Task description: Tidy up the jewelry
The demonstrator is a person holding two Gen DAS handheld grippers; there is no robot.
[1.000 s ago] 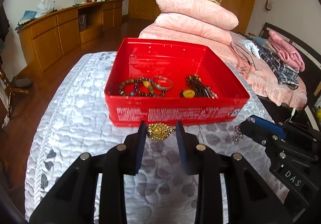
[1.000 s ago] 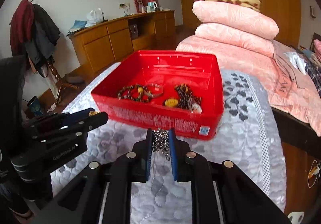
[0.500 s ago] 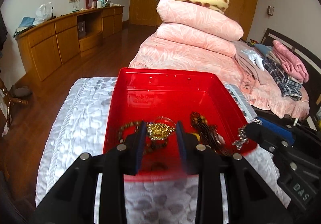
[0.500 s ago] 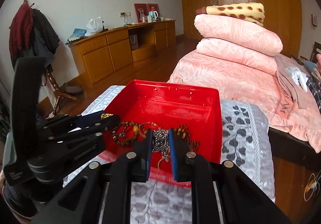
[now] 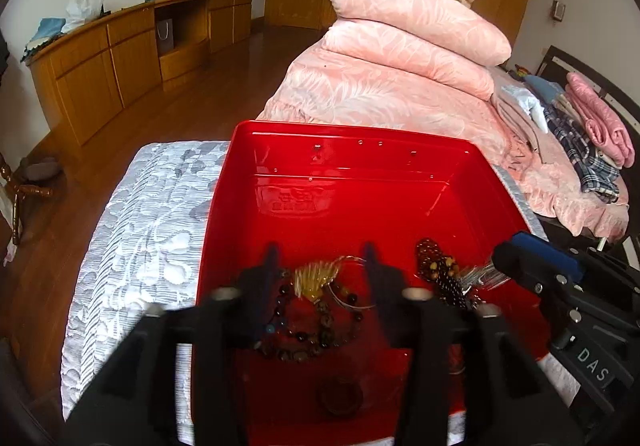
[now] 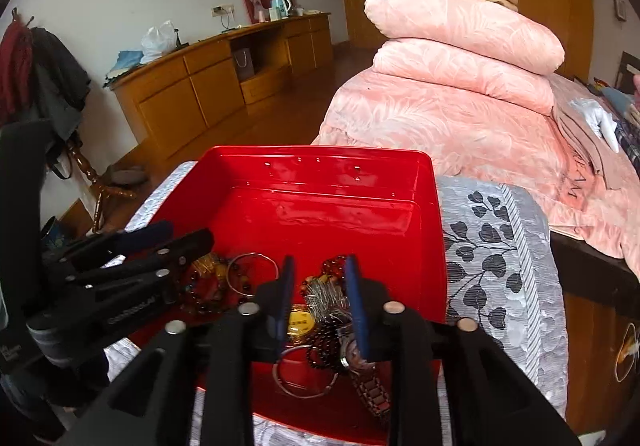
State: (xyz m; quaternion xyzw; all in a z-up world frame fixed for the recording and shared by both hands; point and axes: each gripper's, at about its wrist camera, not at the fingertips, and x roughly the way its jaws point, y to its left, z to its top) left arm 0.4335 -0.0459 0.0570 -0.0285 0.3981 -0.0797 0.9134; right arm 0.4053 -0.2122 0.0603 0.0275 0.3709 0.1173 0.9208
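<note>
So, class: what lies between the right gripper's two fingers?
In the right wrist view, the open right gripper frames a silver chain and a yellow pendant, lying with dark beads on the red bin's floor.

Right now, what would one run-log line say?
left hand-held gripper: open | right hand-held gripper: open | gold piece, silver chain: in red box

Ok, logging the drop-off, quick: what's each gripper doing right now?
Left gripper: open, holding nothing, over the red box.
Right gripper: open, holding nothing, over the same box.
</note>
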